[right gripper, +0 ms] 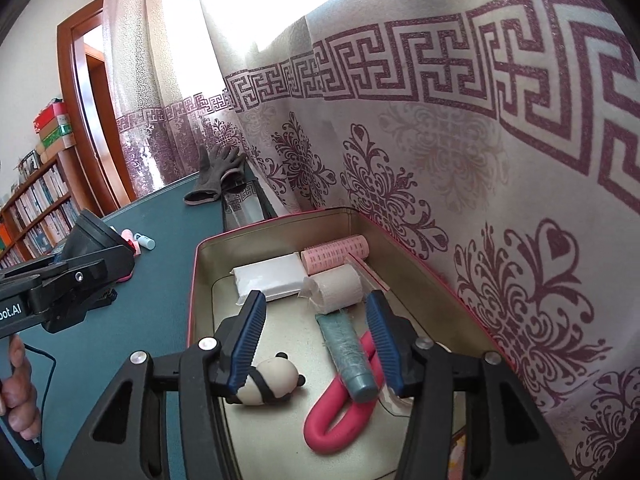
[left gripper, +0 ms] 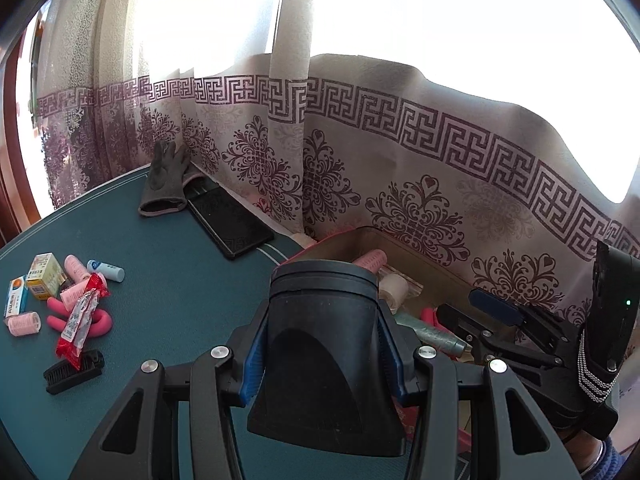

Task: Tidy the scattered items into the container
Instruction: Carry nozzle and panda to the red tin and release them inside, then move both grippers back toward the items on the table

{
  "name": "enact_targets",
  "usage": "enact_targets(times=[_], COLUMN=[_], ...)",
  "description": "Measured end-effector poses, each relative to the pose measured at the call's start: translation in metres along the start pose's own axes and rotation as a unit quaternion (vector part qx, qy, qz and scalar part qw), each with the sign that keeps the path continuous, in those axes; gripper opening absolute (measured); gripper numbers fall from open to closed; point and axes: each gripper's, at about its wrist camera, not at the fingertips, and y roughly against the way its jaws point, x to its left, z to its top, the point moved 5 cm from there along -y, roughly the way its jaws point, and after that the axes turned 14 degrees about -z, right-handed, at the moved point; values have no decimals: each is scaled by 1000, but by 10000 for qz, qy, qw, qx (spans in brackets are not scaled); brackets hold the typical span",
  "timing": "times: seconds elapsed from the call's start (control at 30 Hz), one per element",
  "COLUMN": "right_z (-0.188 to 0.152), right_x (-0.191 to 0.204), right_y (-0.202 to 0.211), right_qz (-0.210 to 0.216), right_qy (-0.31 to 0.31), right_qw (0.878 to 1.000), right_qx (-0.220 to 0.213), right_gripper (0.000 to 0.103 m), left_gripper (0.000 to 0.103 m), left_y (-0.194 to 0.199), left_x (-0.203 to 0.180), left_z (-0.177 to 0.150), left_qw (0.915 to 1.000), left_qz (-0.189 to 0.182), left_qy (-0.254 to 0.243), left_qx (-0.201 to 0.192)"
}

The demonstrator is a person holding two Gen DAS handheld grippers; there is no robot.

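My left gripper [left gripper: 322, 336] is shut on a black flared plastic piece [left gripper: 324, 344] and holds it near the tin's left edge; it also shows in the right wrist view [right gripper: 94, 240]. My right gripper [right gripper: 316, 336] is open and empty over the pink-rimmed tin [right gripper: 200, 280]. In the tin lie a pink curler [right gripper: 336, 252], a white packet [right gripper: 272, 276], a beige roll [right gripper: 340, 284], a teal tube [right gripper: 348, 356], a pink bent foam rod [right gripper: 340, 412] and a panda toy [right gripper: 268, 384]. Scattered items lie at the table's left: boxes [left gripper: 44, 276], pink curlers [left gripper: 24, 324], a red wrapper [left gripper: 80, 316], a black comb [left gripper: 74, 372].
A grey glove [left gripper: 164, 184] and a black flat case [left gripper: 230, 224] lie at the back of the green table [left gripper: 160, 280]. A patterned curtain [left gripper: 400, 160] hangs right behind the tin. A bookshelf [right gripper: 36, 208] stands far left.
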Motion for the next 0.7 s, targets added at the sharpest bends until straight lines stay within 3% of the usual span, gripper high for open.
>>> enact_targets(times=[0.33, 0.37, 0.43, 0.7], right_z=[-1, -3, -7, -7], right_x=[-34, -37, -42, -50], right_y=[-1, -1, -1, 8], right_qz=[-402, -437, -507, -621], right_qy=[-361, -377, -435, -600], right_qw=[9985, 9983, 9978, 9962], right_qx=[1, 16, 44, -73], right_gripper=[57, 57, 59, 62], left_gripper=[52, 55, 99, 102], left_y=[-57, -62, -66, -47], left_x=[-40, -44, -46, -30], left_z=[23, 23, 23, 17], left_qw=[9971, 9969, 9979, 9996], left_qz=[-711, -711, -560, -24], left_qy=[-192, -218, -205, -250], left_qx=[203, 250, 271, 87])
